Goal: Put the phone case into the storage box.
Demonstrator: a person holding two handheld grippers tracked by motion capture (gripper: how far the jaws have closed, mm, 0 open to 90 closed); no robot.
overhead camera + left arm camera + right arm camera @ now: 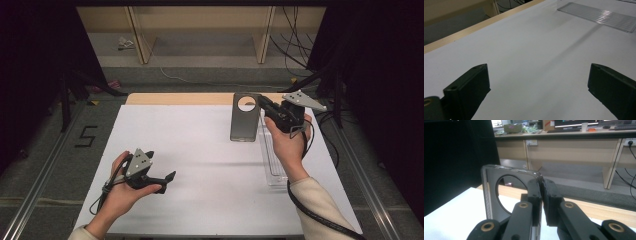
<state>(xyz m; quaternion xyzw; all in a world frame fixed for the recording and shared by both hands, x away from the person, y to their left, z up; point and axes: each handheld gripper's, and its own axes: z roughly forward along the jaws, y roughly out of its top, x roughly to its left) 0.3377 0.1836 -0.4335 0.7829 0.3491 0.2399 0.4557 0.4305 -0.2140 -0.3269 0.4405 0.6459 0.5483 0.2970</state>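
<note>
A dark grey flat case (245, 122) with a round hole near its top stands upright on the white table (200, 165), right of centre towards the back. My right gripper (264, 106) is shut on its right edge. In the right gripper view the two jaws pinch the case (489, 195) by its top corner, with the gripper (541, 185) meeting on the thin rim. My left gripper (167, 182) rests in a hand near the table's front left, open and holding nothing. In the left gripper view the jaws of this gripper (539, 68) stand wide apart over bare table.
A clear ribbed plastic tray (272, 160) lies flat on the table under the right forearm, also seen as the tray (599, 16) far off in the left gripper view. A wooden strip (175, 98) edges the table's back. Cables trail from both grippers.
</note>
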